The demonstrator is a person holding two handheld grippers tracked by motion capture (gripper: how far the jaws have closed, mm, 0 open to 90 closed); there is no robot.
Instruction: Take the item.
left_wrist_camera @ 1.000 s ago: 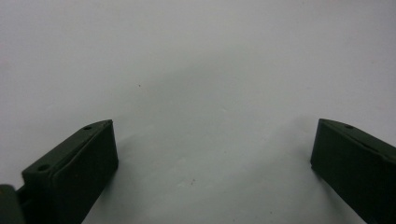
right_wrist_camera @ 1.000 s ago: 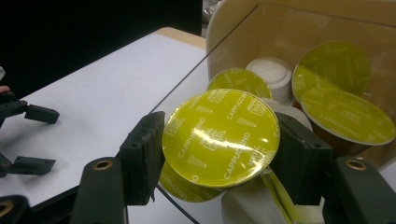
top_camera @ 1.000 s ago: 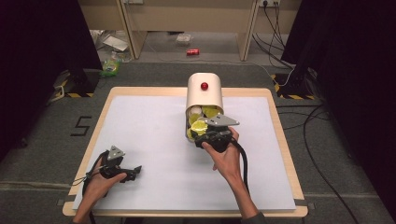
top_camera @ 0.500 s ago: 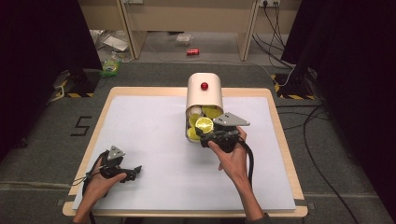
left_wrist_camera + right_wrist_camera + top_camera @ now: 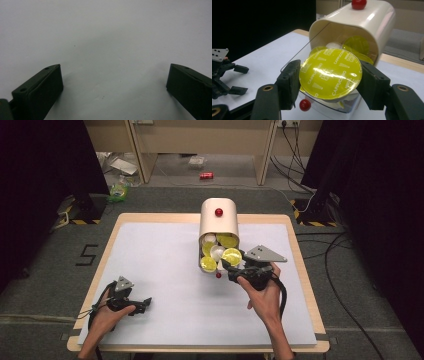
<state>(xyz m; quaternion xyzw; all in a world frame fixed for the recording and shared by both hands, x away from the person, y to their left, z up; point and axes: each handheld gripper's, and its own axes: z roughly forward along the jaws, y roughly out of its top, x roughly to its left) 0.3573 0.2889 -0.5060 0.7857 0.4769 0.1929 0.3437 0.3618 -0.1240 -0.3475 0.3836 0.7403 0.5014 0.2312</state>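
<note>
Yellow foil printed with the word CAPPUCCINO covers the capsule (image 5: 330, 75) that is clamped between the two black jaws of the right gripper (image 5: 329, 80); both pads are seen pressed against its rim in the right gripper view, with the foil face turned toward the camera. In the high view the same capsule (image 5: 232, 256) is seen held just in front of the open mouth of the cream container (image 5: 218, 222), which lies on its side near the far middle of the table (image 5: 150, 220). The container (image 5: 362, 22) carries a red knob (image 5: 358, 3) on its upper side, and more yellow capsules (image 5: 358, 45) and a white one (image 5: 334, 45) are seen inside it. A clear lid with a second red knob (image 5: 305, 105) lies below the held capsule, at the container's mouth. The right gripper (image 5: 240, 267) is held by the right hand (image 5: 262, 295) to the right of the container's mouth. The left gripper (image 5: 142, 304) is rested on the white table cover near the near left corner, well apart from the container, held by the left hand (image 5: 107, 312). In the left gripper view its jaws are seen standing wide apart over bare white surface, with nothing between them.
</note>
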